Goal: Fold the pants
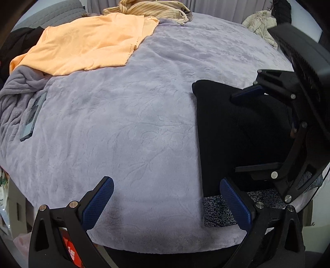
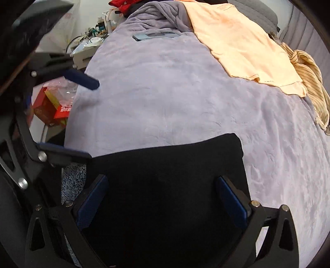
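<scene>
One pair of black pants (image 2: 165, 185) lies folded on the lavender blanket (image 1: 134, 123) of the bed, at the near edge and on the right side as the left wrist view shows it. The folded shape is longer than wide; its long axis runs from the near edge of the bed toward the far side, and its far end is a smooth, slightly rounded edge pointing toward the middle of the bed. At the near end a speckled black and white band (image 1: 214, 208) shows from under the black cloth. Two tools are in view. The left tool (image 1: 167, 204) has its two blue pads spread wide and it holds nothing; it is above the blanket just beside the left edge of the pants. The right tool (image 2: 163, 204) is also spread wide and grips nothing, with its pads over the two sides of the black cloth; whether they touch the cloth I cannot tell. Farther on the bed I count one orange garment (image 1: 88, 45), lying flat, one striped beige garment (image 1: 148, 8) bunched behind it, and one phone (image 1: 34, 115) flat on the blanket at the left. Beside the bed there is one red box (image 2: 51, 109).
</scene>
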### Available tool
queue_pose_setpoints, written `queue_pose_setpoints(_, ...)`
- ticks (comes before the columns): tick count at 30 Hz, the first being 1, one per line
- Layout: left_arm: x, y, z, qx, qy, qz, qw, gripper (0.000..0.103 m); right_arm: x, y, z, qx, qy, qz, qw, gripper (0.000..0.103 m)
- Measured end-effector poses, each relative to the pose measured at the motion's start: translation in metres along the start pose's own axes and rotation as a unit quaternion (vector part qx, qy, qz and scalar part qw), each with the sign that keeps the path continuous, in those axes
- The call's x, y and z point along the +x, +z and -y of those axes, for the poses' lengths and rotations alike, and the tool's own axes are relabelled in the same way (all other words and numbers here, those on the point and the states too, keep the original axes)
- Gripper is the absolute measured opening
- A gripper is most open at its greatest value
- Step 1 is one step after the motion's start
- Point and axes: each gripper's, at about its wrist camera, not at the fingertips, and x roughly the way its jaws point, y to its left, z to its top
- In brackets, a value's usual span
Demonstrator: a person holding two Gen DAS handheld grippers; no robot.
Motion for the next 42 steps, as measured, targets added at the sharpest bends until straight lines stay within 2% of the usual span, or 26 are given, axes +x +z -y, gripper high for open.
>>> queue_pose_setpoints(3,-0.003,0.007,0.009,0.027,-0.018,0.007,0.9994,0.103,-0.016,-0.018,0.013,0.047,0.025,0.018,0.998,0.103)
queue_pose_setpoints(5,-0.002,0.009,0.024,0.061,-0.031,0.010,0.9976,0.103,-0.032,-0.044,0.018,0.064,0.033,0.016,0.997,0.103)
queue_pose_setpoints(7,0.000,0.013,0.046,0.105,-0.042,0.016,0.9935,0.103,-0.044,-0.075,0.016,0.052,0.004,0.002,0.999,0.103)
queue_pose_setpoints(10,-0.004,0.033,0.072,0.149,-0.064,0.022,0.9866,0.103,-0.064,-0.120,0.016,0.075,-0.005,-0.008,0.997,0.103)
queue_pose_setpoints(14,-0.003,0.053,0.108,0.179,-0.107,0.017,0.9779,0.103,-0.089,-0.164,0.003,0.114,-0.052,0.025,0.992,0.103)
queue_pose_setpoints(15,0.003,0.054,0.116,0.186,-0.104,0.009,0.9770,0.103,-0.092,-0.171,0.002,0.133,-0.058,0.031,0.989,0.103)
queue_pose_setpoints(17,0.025,0.048,0.129,0.197,-0.058,-0.011,0.9785,0.103,-0.100,-0.188,0.000,0.187,-0.062,0.060,0.979,0.103)
queue_pose_setpoints(18,0.031,0.044,0.131,0.192,-0.054,-0.004,0.9798,0.103,-0.101,-0.195,-0.001,0.209,-0.060,0.071,0.974,0.103)
queue_pose_setpoints(21,0.036,0.041,0.122,0.165,-0.076,0.009,0.9833,0.103,-0.090,-0.216,0.003,0.291,-0.038,0.089,0.952,0.103)
queue_pose_setpoints(25,0.035,0.039,0.118,0.153,-0.078,0.012,0.9851,0.103,-0.098,-0.229,0.004,0.354,-0.046,0.135,0.924,0.103)
queue_pose_setpoints(27,0.028,0.045,0.114,0.126,-0.076,0.002,0.9891,0.103,-0.112,-0.230,-0.001,0.373,-0.074,0.144,0.914,0.103)
queue_pose_setpoints(30,0.014,0.069,0.099,0.050,-0.102,0.031,0.9931,0.103,-0.154,-0.222,-0.003,0.382,-0.144,0.208,0.889,0.103)
queue_pose_setpoints(32,0.020,0.089,0.091,-0.006,-0.084,0.037,0.9958,0.103,-0.170,-0.208,0.004,0.390,-0.172,0.233,0.874,0.103)
queue_pose_setpoints(34,0.040,0.107,0.087,-0.051,-0.046,0.008,0.9976,0.103,-0.170,-0.189,0.018,0.401,-0.170,0.235,0.869,0.103)
queue_pose_setpoints(36,0.065,0.113,0.088,-0.070,-0.014,-0.039,0.9967,0.103,-0.152,-0.173,0.037,0.422,-0.149,0.210,0.869,0.103)
queue_pose_setpoints(37,0.072,0.111,0.085,-0.083,-0.018,-0.049,0.9952,0.103,-0.140,-0.169,0.047,0.437,-0.137,0.187,0.869,0.103)
queue_pose_setpoints(39,0.071,0.102,0.082,-0.091,-0.019,-0.045,0.9947,0.103,-0.108,-0.165,0.059,0.469,-0.109,0.137,0.866,0.103)
queue_pose_setpoints(40,0.067,0.096,0.081,-0.087,-0.019,-0.042,0.9952,0.103,-0.095,-0.166,0.057,0.478,-0.111,0.119,0.863,0.103)
queue_pose_setpoints(42,0.056,0.080,0.077,-0.085,-0.029,-0.038,0.9953,0.103,-0.092,-0.170,0.036,0.463,-0.153,0.110,0.866,0.103)
